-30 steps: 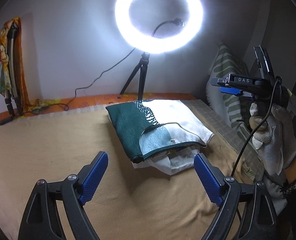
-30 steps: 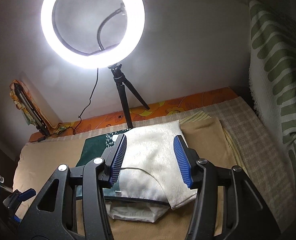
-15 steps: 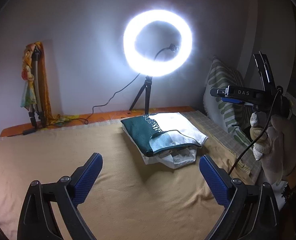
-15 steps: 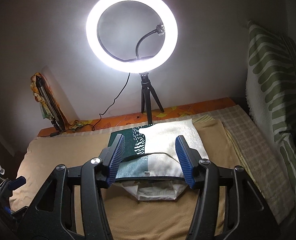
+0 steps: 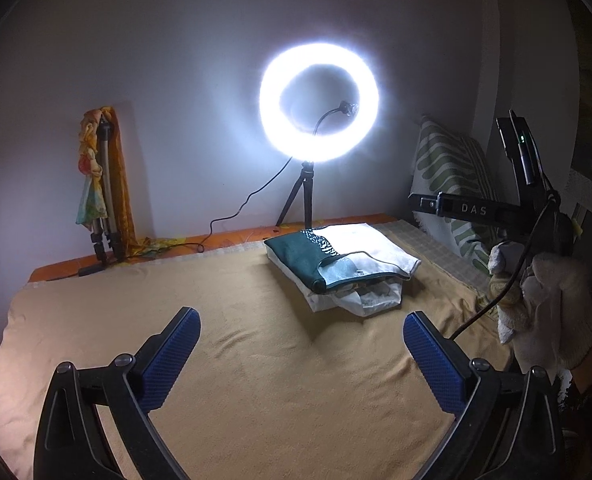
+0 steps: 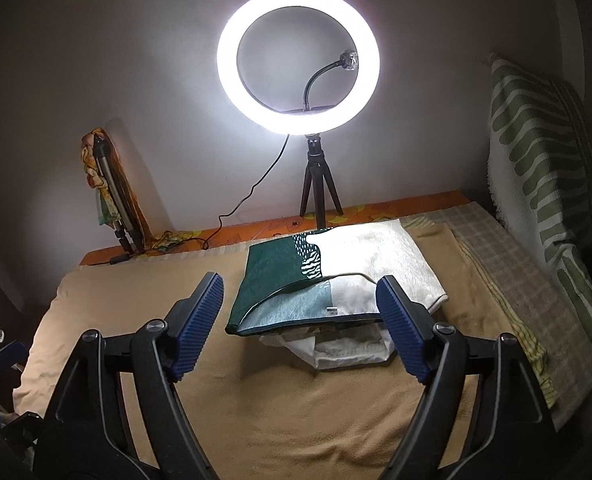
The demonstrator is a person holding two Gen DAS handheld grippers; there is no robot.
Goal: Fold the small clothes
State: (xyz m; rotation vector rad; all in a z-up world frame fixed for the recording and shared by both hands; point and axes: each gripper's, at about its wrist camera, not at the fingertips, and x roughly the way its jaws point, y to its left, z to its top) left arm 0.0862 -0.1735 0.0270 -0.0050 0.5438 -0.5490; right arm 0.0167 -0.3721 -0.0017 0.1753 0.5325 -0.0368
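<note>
Leaning against the white wall at the far left, a folded metal tripod draped with orange and yellow cloth (image 5: 102, 184) stands at the edge of the tan blanket-covered bed (image 5: 256, 360). Further right, a glowing white ring light on a small black tripod (image 6: 298, 60) rises behind the stack of folded small clothes (image 6: 324, 284), whose top piece is dark green and cream and lies over white pieces near the bed's far edge. A green-and-white striped cushion (image 6: 544, 168) stands upright at the right. No container shows in either view. Compared with a second ago, the stack looks smaller and farther off in both views, and more bare blanket lies in front of it. The left gripper (image 5: 300, 360) hangs above the blanket, tipped downward, its blue-padded jaws spread wide with nothing between them, having just opened a little further. The right gripper (image 6: 300, 324), held in a white-gloved hand (image 5: 544, 304), points down at the stack; its jaws have just been opening and stand apart, clear of the cloth.
</note>
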